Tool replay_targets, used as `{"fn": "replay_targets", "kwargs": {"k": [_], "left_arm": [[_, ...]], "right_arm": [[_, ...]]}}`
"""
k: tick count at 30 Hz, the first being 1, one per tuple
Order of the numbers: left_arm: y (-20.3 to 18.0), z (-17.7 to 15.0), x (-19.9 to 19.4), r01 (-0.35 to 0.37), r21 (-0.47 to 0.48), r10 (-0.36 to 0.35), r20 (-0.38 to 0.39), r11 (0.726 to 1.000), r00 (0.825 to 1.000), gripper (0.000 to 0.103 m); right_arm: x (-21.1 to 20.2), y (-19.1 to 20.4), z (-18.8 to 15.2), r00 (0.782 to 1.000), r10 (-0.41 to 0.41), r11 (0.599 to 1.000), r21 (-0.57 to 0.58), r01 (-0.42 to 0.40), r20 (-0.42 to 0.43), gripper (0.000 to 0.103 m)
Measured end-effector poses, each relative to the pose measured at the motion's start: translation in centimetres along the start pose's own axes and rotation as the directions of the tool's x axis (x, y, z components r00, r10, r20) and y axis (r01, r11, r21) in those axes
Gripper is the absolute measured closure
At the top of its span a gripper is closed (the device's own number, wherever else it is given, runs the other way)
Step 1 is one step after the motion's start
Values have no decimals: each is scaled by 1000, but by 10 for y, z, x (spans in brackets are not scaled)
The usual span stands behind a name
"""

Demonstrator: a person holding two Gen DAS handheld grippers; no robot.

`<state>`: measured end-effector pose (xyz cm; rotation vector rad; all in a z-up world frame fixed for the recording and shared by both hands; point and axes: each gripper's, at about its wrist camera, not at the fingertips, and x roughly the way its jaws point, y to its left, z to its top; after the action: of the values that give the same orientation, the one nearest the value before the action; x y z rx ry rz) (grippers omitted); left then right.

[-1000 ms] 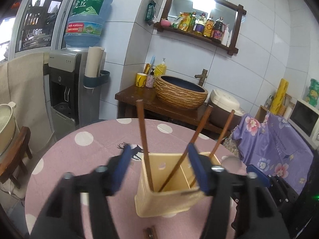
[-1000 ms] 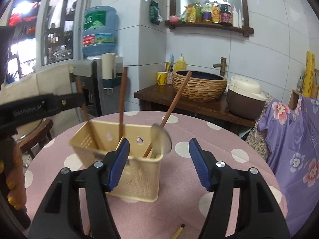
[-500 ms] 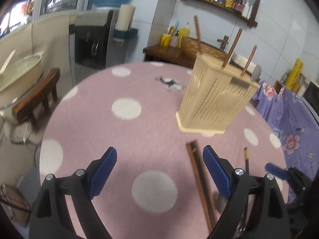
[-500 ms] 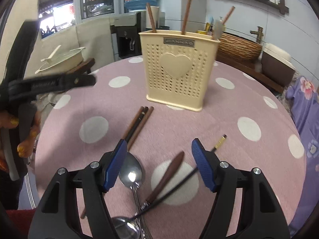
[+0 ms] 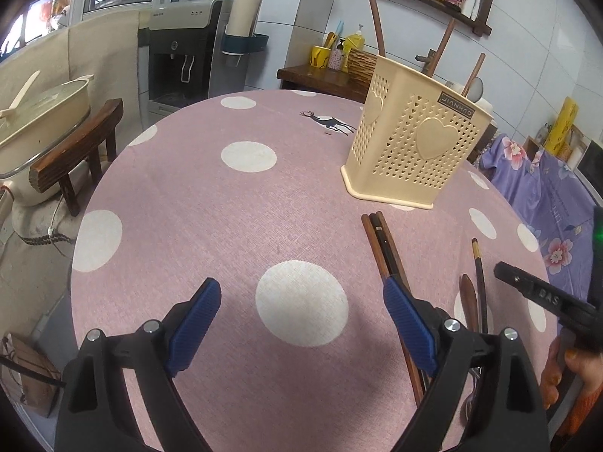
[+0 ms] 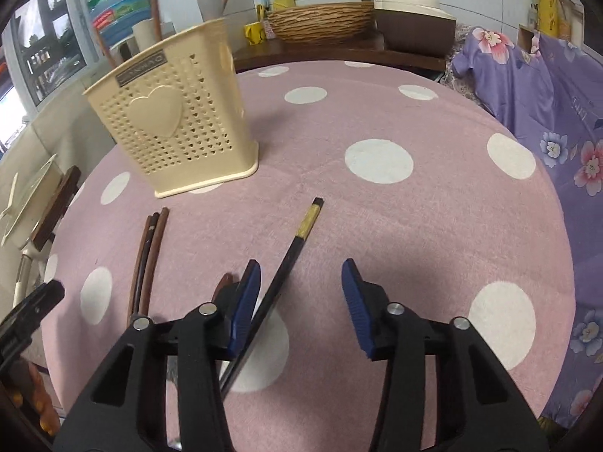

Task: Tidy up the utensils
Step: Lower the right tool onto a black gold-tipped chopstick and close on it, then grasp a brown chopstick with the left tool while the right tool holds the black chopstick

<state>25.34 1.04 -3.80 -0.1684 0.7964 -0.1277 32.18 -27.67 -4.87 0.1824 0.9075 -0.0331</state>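
A cream perforated utensil holder [image 5: 414, 143] [image 6: 177, 120] stands on the pink polka-dot table and holds brown chopsticks [image 5: 377, 26] and a spoon. Brown chopsticks [image 5: 384, 248] [image 6: 149, 252] lie on the cloth in front of it. A black chopstick with a gold band [image 6: 290, 260] [image 5: 479, 282] and a brown-handled utensil [image 5: 468, 297] lie beside them. My left gripper [image 5: 301, 312] is open and empty above the cloth, left of the lying chopsticks. My right gripper [image 6: 301, 301] is open and empty, with the black chopstick running just inside its left finger.
The round table [image 5: 188, 207] drops off at the left toward a wooden stool [image 5: 75, 143] with a pot. A purple floral cloth [image 6: 546, 86] lies at the right. A water dispenser [image 5: 181, 56] and a sideboard with a woven basin [image 6: 320, 19] stand behind.
Both grippers have pulled back and down from the holder toward the near side of the table. The lying utensils have come close under the fingers. Both stay open.
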Motion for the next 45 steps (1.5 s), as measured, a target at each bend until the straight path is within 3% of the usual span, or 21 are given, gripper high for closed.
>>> {"fn": "replay_targets", "kwargs": {"k": [6, 11, 18, 26, 31, 37, 40, 45], "left_arm": [[-7, -2, 6, -15, 40, 16, -10, 999, 1000, 17], [-16, 1, 15, -29, 78, 31, -27, 997, 999, 18], [-33, 6, 29, -30, 127, 37, -49, 991, 998, 19], [-53, 9, 54, 26, 163, -4, -136, 986, 991, 39], [-61, 5, 65, -1, 186, 28, -144, 983, 989, 42], [-39, 5, 57, -60, 152, 83, -146, 987, 986, 42], [-33, 10, 54, -42, 95, 55, -135, 995, 989, 42], [-53, 14, 64, -45, 139, 65, -137, 989, 988, 42]], "right_arm": [[30, 6, 12, 996, -51, 999, -6, 50, -74, 72], [36, 9, 16, 994, -90, 996, -11, 89, -58, 74], [42, 5, 23, 993, -106, 994, 7, 106, -47, 89], [42, -2, 27, 997, -47, 998, 49, 50, -54, 91], [41, -3, 25, 998, -32, 998, 57, 35, -46, 91], [40, -6, 25, 999, -18, 998, 64, 21, -48, 91], [41, -6, 26, 999, -23, 997, 67, 26, -47, 91], [41, -5, 26, 998, -30, 997, 73, 33, -52, 91]]}}
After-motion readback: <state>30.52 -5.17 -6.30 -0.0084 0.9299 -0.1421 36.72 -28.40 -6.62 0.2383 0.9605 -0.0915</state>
